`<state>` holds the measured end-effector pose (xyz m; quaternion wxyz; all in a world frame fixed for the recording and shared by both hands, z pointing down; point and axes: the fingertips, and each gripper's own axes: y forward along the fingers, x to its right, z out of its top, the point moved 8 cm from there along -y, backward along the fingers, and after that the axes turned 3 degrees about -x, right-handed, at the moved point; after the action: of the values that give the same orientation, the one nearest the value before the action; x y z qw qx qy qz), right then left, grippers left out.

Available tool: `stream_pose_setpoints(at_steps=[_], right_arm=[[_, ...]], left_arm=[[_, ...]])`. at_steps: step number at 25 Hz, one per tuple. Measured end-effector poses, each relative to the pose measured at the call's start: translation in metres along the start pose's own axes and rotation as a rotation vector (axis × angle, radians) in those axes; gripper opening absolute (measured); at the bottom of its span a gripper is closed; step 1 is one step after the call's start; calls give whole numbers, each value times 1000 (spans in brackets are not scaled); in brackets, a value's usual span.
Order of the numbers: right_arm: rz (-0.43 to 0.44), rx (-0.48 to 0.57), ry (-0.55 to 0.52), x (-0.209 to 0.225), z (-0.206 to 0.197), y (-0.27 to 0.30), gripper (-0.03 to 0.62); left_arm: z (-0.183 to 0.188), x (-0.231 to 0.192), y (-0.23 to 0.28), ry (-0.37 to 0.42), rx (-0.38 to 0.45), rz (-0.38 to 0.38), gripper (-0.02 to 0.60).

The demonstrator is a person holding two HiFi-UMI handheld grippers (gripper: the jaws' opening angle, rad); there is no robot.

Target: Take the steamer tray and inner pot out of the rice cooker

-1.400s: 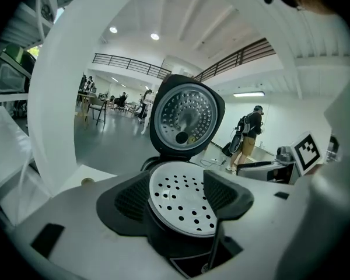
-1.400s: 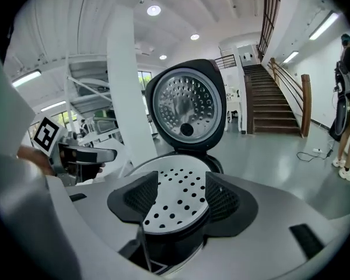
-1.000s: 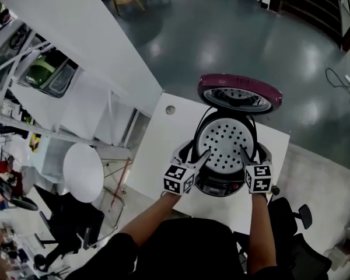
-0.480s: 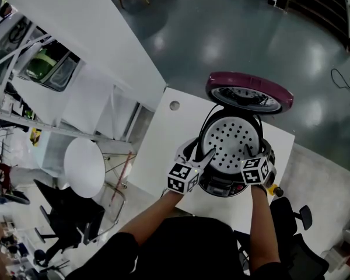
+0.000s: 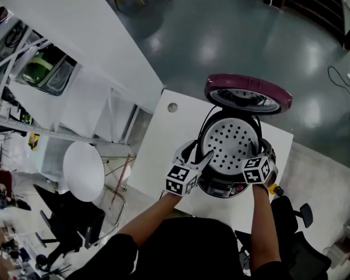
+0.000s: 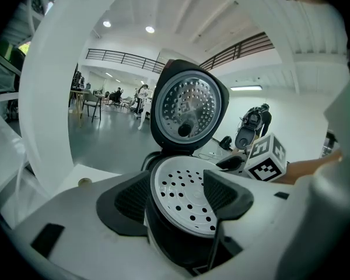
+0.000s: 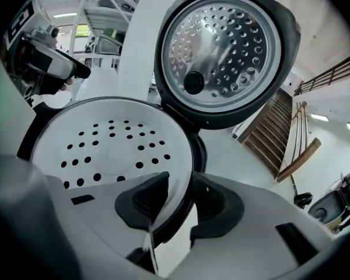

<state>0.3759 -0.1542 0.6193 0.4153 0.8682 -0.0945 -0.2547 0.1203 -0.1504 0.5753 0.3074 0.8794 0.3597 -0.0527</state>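
Observation:
The rice cooker (image 5: 221, 186) stands on the white table (image 5: 163, 150) with its magenta lid (image 5: 247, 92) up. The white perforated steamer tray (image 5: 228, 140) sits in its mouth and hides the inner pot. My left gripper (image 5: 195, 154) is open astride the cooker's left rim, one pad outside the body and one over the steamer tray (image 6: 184, 194). My right gripper (image 5: 254, 151) is at the right rim. Its jaws have just been closing, and in the right gripper view the gripper (image 7: 178, 185) pinches the edge of the steamer tray (image 7: 105, 144).
The raised lid (image 7: 221, 51) with its metal inner plate stands behind the tray. A round cable hole (image 5: 172, 107) lies in the table's far left corner. A round white stool (image 5: 83, 171) is on the floor to the left, and an office chair (image 5: 297, 214) to the right.
The right gripper has rolled and sunk onto the tray's right rim, and its jaws stand narrower. The left gripper has kept its place.

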Motion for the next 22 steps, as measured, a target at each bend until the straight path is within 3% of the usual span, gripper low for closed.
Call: stream_pose_setpoints(at_steps=[12, 22], right_arm=[[59, 28, 69, 8, 5, -6, 104], [41, 70, 98, 14, 10, -15, 81]], left_arm=[[-4, -4, -13, -12, 1, 23, 265], [-10, 3, -22, -17, -2, 20, 265]])
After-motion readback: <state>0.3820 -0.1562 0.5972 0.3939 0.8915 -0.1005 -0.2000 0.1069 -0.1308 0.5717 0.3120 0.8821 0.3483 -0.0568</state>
